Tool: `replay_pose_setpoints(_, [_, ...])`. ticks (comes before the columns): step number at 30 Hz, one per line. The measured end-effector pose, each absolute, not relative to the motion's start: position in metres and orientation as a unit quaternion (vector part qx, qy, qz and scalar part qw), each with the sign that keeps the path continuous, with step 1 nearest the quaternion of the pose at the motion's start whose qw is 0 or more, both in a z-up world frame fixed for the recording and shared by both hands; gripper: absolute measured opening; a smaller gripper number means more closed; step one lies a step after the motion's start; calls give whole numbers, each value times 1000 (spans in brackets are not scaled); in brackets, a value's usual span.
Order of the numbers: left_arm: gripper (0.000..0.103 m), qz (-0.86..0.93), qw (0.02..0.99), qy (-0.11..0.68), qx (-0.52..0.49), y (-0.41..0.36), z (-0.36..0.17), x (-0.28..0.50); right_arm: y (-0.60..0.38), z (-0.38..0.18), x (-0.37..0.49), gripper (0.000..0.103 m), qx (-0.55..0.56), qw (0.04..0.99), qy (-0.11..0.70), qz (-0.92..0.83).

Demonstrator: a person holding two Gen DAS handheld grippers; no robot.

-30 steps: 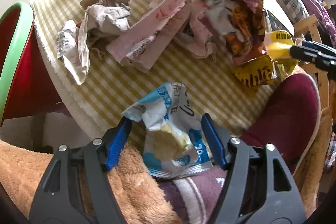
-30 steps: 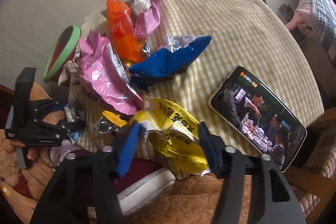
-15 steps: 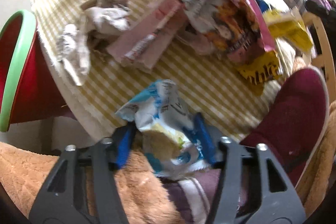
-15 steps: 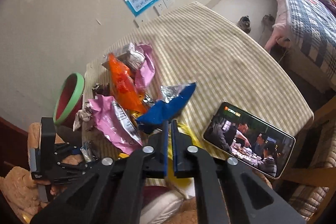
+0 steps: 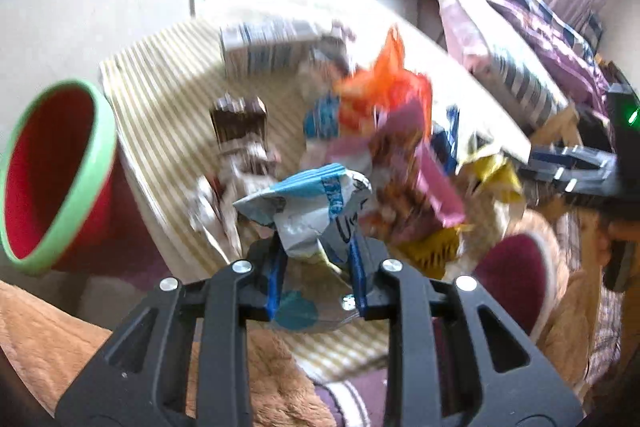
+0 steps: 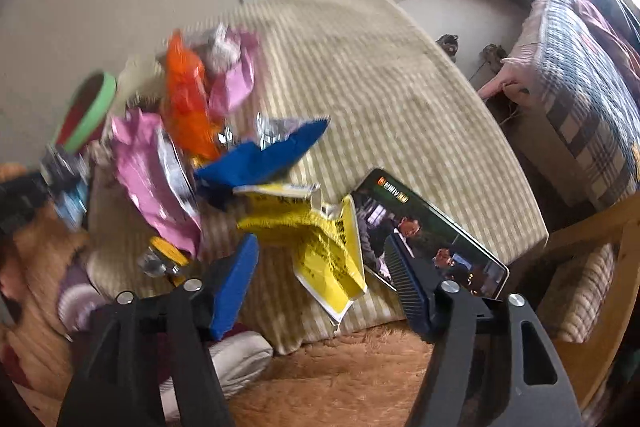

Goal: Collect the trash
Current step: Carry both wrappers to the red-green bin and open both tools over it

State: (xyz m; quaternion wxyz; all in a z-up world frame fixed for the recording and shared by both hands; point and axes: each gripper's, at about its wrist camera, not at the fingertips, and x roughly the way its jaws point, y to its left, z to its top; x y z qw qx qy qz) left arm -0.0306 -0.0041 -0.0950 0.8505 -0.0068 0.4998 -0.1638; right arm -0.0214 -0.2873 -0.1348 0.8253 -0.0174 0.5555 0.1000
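My left gripper (image 5: 316, 267) is shut on a crumpled blue-and-white wrapper (image 5: 312, 207) and holds it up above the table's near edge. My right gripper (image 6: 320, 267) is open, and a yellow wrapper (image 6: 316, 231) sits loose between its fingers over the table's edge. A pile of wrappers lies on the striped tablecloth: orange (image 6: 186, 95), pink (image 6: 148, 163), blue (image 6: 260, 159). A red bin with a green rim (image 5: 52, 171) stands at the left of the table. The right gripper also shows in the left wrist view (image 5: 568, 171) at the far right.
A phone (image 6: 428, 235) playing video lies on the table by the right gripper's right finger. A boxed carton (image 5: 268, 47) stands at the table's far side. A bed (image 6: 580, 87) is at the right, a wooden chair (image 6: 592, 267) beside the table, and a maroon slipper (image 5: 516, 291) below.
The left gripper closed on the blue-and-white wrapper and lifted it. The right gripper shut on the yellow wrapper, rose, then opened; the wrapper is loose between its fingers.
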Motion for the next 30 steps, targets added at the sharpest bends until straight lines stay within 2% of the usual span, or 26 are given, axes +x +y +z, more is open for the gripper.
replay_pose_setpoints(4, [26,-155,866,476,-12,-2,-95,-24,-280,-157,-19,65,-41,813,573,99])
replay_pose_setpoints(5, [26,-152,868,473,-13,-3,-94,-23,-280,-162,-18,59,-41,811,575,94])
replay_pose_setpoints(7, [26,-148,870,470,-15,-3,-95,-23,-283,-168,-17,37,-19,809,580,95])
replay_pose_setpoints(11, [26,-143,871,469,-19,5,-94,-25,-289,-157,-23,35,5,819,567,93])
replay_pose_setpoints(19, [26,-123,877,464,-13,11,-89,-21,-308,-93,-34,35,54,869,491,39])
replay_pose_setpoints(23, [26,-98,888,450,1,17,-77,-18,-284,-64,-26,35,59,890,449,57])
replay_pose_setpoints(30, [26,-63,910,410,-1,44,-50,-18,-212,-45,-2,35,36,894,425,133])
